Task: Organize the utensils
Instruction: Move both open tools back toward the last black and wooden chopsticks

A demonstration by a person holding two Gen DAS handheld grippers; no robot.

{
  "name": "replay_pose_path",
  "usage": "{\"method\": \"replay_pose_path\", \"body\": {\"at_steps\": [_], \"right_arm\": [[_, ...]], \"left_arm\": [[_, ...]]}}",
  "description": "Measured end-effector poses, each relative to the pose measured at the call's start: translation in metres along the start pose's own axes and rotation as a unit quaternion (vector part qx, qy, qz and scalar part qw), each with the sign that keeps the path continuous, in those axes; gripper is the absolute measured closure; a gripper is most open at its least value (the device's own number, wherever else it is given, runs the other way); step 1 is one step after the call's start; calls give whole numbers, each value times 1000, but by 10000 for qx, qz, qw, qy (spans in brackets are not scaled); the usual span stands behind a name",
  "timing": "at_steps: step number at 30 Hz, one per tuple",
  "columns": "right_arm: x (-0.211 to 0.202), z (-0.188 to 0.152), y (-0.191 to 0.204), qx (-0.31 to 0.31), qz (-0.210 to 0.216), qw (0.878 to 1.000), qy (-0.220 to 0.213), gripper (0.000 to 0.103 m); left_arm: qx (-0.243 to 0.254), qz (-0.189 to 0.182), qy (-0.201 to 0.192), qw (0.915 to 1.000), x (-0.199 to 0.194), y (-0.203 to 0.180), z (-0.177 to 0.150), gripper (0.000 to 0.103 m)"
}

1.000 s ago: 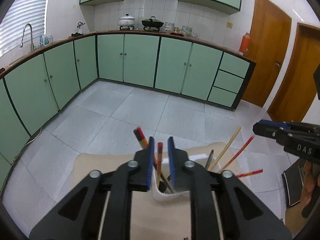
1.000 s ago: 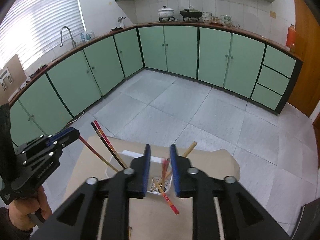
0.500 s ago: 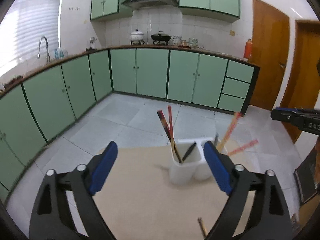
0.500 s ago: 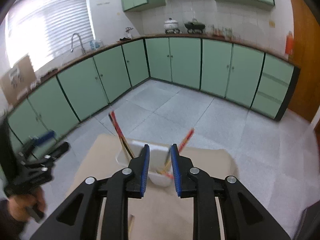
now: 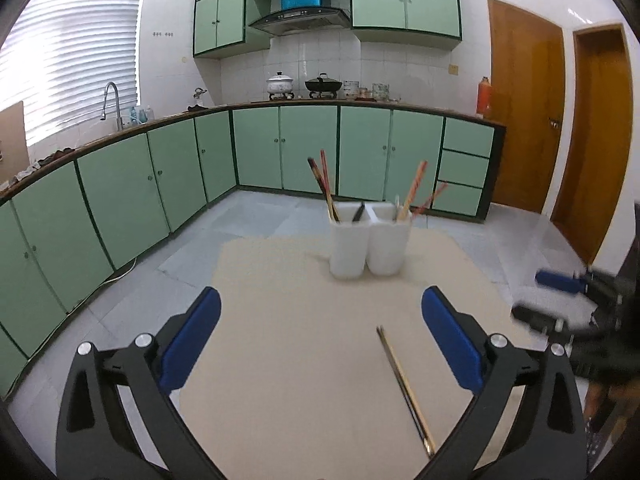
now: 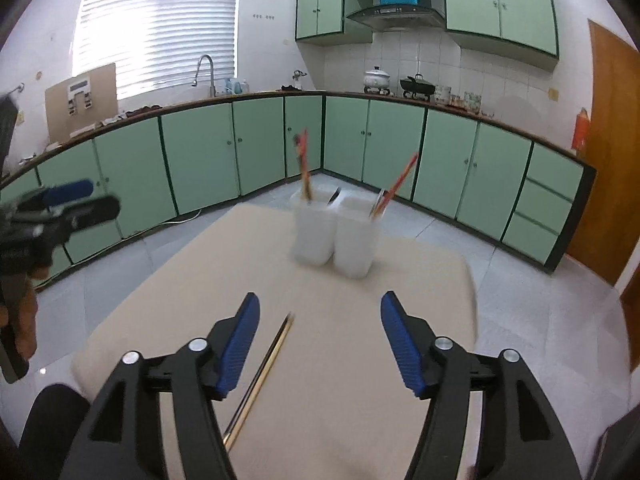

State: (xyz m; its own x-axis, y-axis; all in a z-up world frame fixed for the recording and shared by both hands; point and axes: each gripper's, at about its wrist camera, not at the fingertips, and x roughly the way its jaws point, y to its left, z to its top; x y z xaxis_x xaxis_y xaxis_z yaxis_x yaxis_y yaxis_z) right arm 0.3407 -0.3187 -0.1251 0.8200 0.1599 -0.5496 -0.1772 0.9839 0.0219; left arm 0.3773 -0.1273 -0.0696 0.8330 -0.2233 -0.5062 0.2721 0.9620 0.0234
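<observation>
A white two-compartment utensil holder (image 5: 370,240) stands at the far side of a beige table (image 5: 304,340); it also shows in the right wrist view (image 6: 336,236). Red and brown chopsticks (image 5: 325,186) and a dark utensil stand in it. A pair of light wooden chopsticks (image 5: 406,388) lies flat on the table, also in the right wrist view (image 6: 262,372). My left gripper (image 5: 320,320) is open and empty, back from the holder. My right gripper (image 6: 320,328) is open and empty, with the loose chopsticks just inside its left finger.
Green kitchen cabinets (image 5: 280,148) line the far walls. Grey tiled floor (image 5: 264,216) surrounds the table. Brown doors (image 5: 524,120) stand at the right. The right gripper appears at the right edge of the left wrist view (image 5: 560,300).
Both grippers have opened and pulled back from the holder, away from the chopsticks now standing in it. The loose chopsticks on the table have come into view.
</observation>
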Motion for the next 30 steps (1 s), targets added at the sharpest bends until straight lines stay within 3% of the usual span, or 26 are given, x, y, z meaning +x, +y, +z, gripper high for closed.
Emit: {"method": "replay_pose_path", "body": {"at_steps": [5, 12, 21, 26, 30], "right_arm": [[3, -78, 26, 315, 52, 9990, 318, 41], [16, -145, 38, 606, 86, 9950, 784, 41], [30, -156, 59, 261, 27, 9962, 833, 41], [41, -158, 49, 311, -222, 9954, 877, 42], [36, -158, 36, 475, -171, 9947, 896, 42]], "left_arm": [[-46, -18, 216, 9998, -14, -2, -40, 5], [-235, 111, 611, 9978, -18, 16, -110, 6], [-440, 63, 878, 9951, -14, 19, -157, 6], [-400, 40, 916, 9950, -10, 18, -157, 6], [-370, 16, 907, 9952, -7, 15, -153, 5]]}}
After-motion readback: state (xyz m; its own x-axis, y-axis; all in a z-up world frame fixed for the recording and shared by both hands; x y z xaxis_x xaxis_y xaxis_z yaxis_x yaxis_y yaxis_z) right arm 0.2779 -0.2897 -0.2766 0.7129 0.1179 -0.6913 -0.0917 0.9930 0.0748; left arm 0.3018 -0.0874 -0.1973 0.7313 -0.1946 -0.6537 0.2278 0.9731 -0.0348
